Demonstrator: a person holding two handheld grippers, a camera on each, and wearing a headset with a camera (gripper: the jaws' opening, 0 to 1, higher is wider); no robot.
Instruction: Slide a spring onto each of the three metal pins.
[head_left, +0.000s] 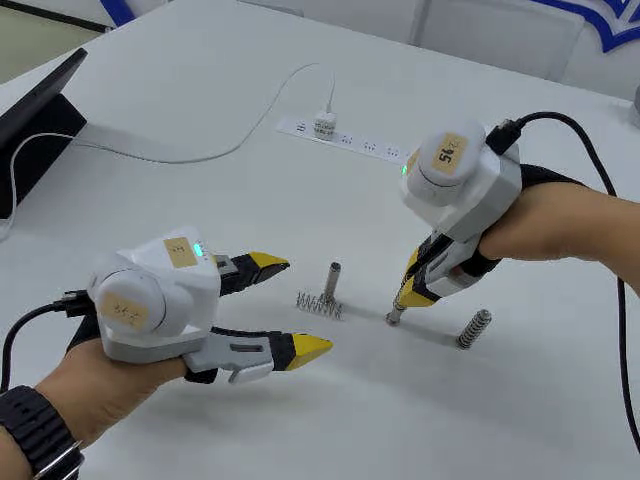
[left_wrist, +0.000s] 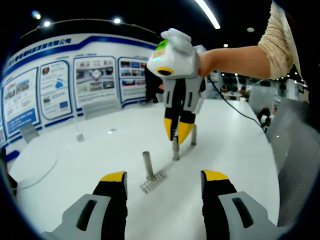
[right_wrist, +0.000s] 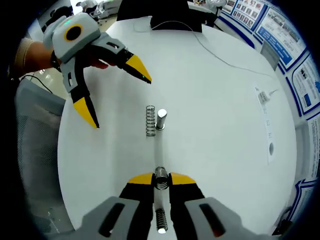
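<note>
Right gripper (head_left: 405, 296) pinches a spring (right_wrist: 160, 178) on a standing pin (head_left: 396, 315); left gripper (head_left: 289, 305) jaws spread wide, facing a bare pin (head_left: 331, 280) with a loose spring (head_left: 318, 304) lying just beside it.

Bare upright pin (head_left: 331, 278), loose spring (head_left: 318, 304) flat beside it; two spring-sleeved pins (head_left: 474, 328) upright nearby.

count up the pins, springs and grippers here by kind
pins: 3
springs: 3
grippers: 2, the left gripper and the right gripper
total: 8
</note>
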